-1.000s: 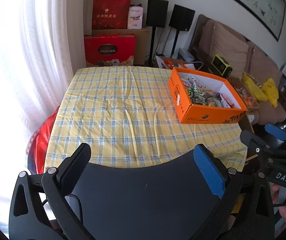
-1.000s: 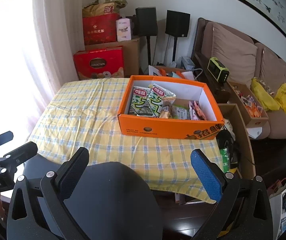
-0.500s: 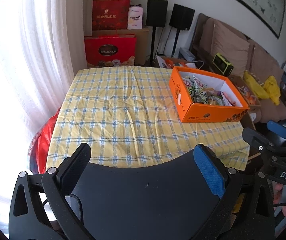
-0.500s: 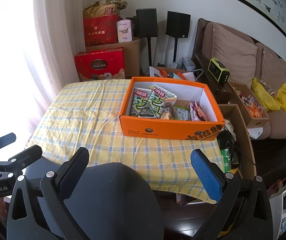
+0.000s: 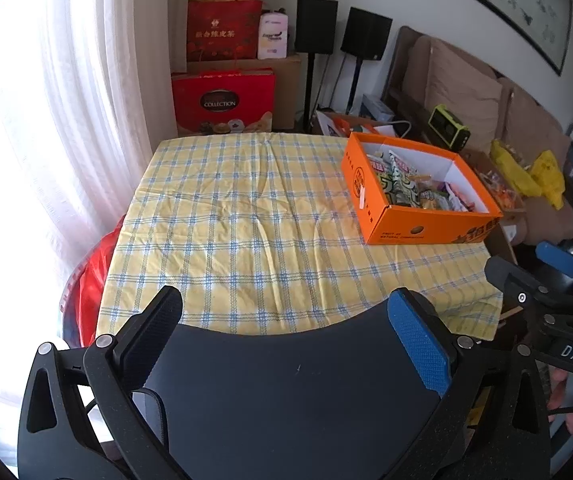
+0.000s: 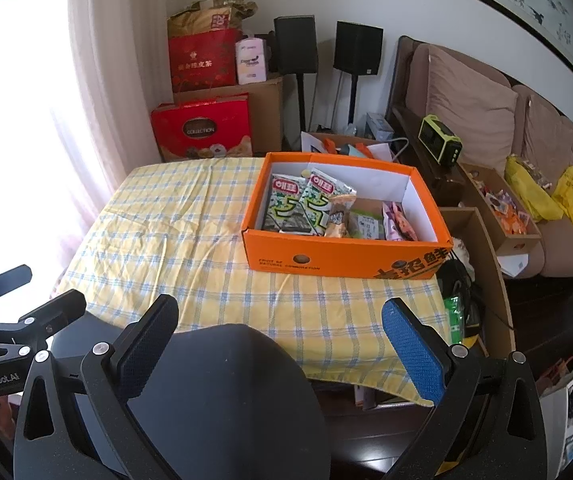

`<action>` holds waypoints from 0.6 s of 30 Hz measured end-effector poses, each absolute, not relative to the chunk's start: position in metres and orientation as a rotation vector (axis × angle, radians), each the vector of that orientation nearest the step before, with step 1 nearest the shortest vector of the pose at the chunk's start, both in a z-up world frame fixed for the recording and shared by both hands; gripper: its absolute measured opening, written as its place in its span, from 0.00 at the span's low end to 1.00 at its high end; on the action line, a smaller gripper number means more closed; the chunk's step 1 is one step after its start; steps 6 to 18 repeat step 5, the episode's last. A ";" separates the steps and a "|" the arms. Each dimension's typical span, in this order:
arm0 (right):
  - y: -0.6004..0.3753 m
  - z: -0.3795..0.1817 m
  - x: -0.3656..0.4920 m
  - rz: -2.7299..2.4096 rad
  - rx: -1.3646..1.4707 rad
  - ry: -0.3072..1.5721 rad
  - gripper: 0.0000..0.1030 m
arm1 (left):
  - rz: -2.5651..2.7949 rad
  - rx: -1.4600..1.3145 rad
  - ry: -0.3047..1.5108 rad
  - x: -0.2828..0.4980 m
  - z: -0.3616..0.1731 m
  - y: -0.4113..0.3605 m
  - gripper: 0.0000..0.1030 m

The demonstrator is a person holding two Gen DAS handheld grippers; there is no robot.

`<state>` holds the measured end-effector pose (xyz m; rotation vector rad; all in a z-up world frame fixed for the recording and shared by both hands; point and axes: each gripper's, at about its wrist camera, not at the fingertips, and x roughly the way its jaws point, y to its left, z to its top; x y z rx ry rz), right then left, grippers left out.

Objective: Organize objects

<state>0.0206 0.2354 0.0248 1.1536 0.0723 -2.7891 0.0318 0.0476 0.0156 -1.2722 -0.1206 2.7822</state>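
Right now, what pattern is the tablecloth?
Yellow with blue-and-white checks; the tablecloth shows best in the left wrist view.

Your orange box (image 6: 346, 254) sits open-topped on the right part of the checked surface (image 6: 174, 240), with snack packets (image 6: 314, 208) piled inside, two green-and-white ones leaning at its left end.

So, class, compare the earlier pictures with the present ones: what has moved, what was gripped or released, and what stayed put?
Both tongs have drawn back slightly from the table: in each view the orange box looks a little smaller and farther away. Nothing was gripped or released; the left tongs and right tongs stay open and empty. The box, its snack packets and the checked tablecloth lie as before.
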 end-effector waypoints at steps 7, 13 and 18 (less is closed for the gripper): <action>0.236 0.025 0.021 -2.788 1.152 0.071 1.00 | 2.782 -1.274 -0.122 0.032 0.015 0.047 1.00; 0.236 0.025 0.021 -2.788 1.152 0.071 1.00 | 2.782 -1.274 -0.122 0.032 0.015 0.047 1.00; 0.236 0.025 0.021 -2.788 1.152 0.071 1.00 | 2.782 -1.274 -0.122 0.032 0.015 0.047 1.00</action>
